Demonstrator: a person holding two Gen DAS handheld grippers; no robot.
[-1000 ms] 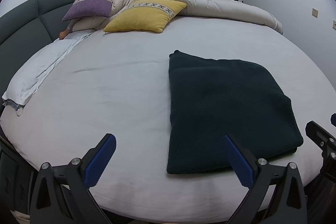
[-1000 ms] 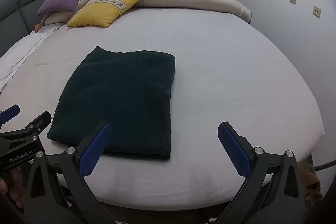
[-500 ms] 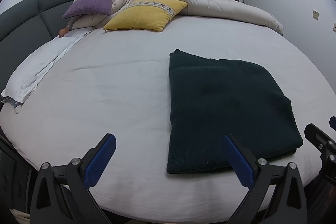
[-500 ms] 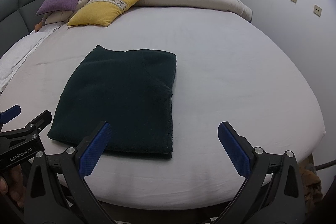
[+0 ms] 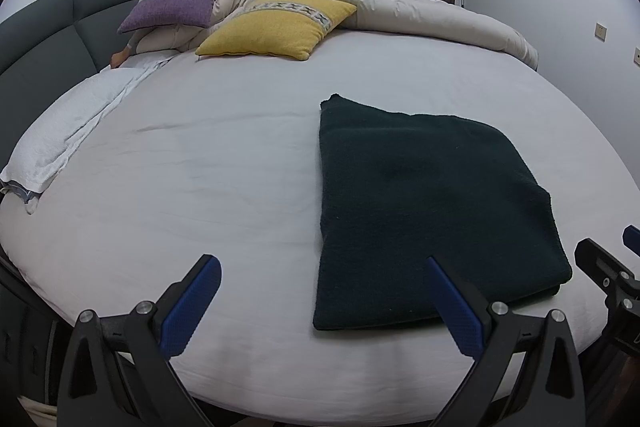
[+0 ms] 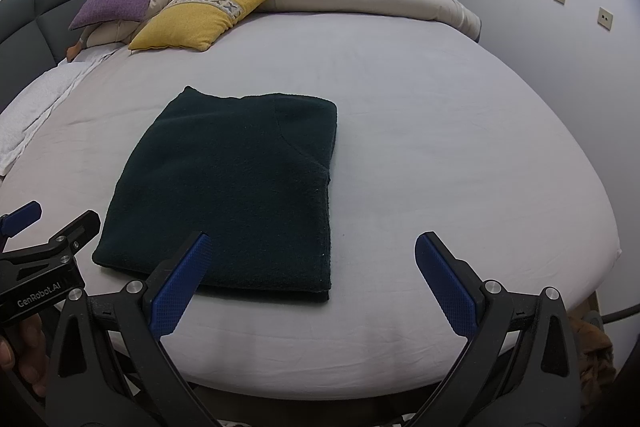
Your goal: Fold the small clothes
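Dark green knit folded flat on the bed; both of your tongs released.

You held the left tongs (image 5: 320,301) and the right tongs (image 6: 310,275) spread wide at the near edge of the round bed (image 6: 440,131), gripping nothing. The folded dark green sweater (image 6: 236,187) lay as a flat rectangle on the grey sheet, just beyond the blue pads (image 6: 180,287), not touched by either pair. A yellow cushion (image 5: 276,27) and a purple cushion (image 5: 176,7) sat at the far side against a bunched beige duvet (image 5: 400,11).
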